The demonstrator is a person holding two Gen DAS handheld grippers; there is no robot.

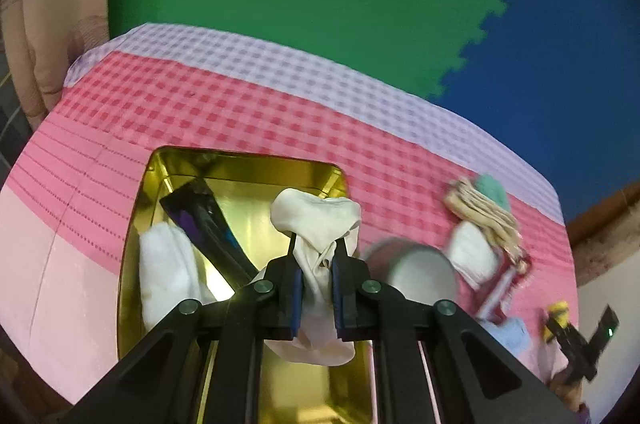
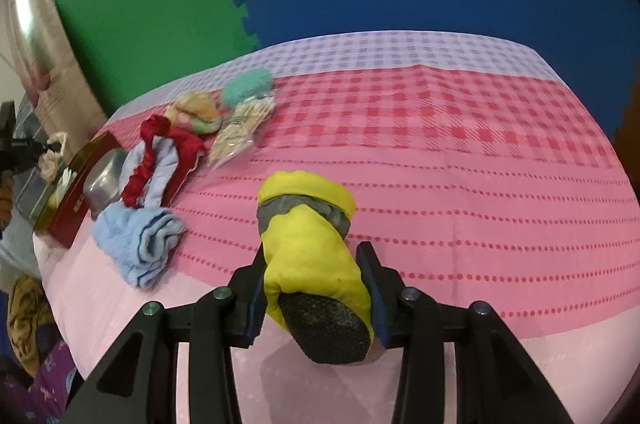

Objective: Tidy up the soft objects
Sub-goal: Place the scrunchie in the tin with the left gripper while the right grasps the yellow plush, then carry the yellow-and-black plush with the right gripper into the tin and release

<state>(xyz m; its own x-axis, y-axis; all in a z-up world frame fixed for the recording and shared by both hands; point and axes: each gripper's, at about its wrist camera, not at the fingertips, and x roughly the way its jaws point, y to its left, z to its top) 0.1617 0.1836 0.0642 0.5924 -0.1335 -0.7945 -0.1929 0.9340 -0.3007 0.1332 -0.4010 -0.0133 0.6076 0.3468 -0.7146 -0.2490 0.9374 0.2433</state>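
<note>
**Soft goods on checked cloth, two grippers engaged**

Item 1. Cream cloth: limp, crumpled fabric, bunched at the top and trailing below. Pinched between the nearly closed fingers of the left gripper, over the gold tin.

Item 2. Gold tin: rectangular, mirror-bright metal, rounded corners. Contains a white fluffy cloth against its left wall.

Item 3. Yellow bootie: smooth, slightly puffed fabric, grey band near the cuff, black pebbled sole facing the camera. Sits between the fingers of the right gripper, which are moderately spread, pressed to its flanks.

Item 4. Light blue towel: plush terry, loosely rolled, left of the bootie on the pink tablecloth.

Item 5. Red scrunchie: gathered, glossy, lying on pale blue fabric.

Item 6. Teal pom-pom: fuzzy, at the far end of the pile.
</note>
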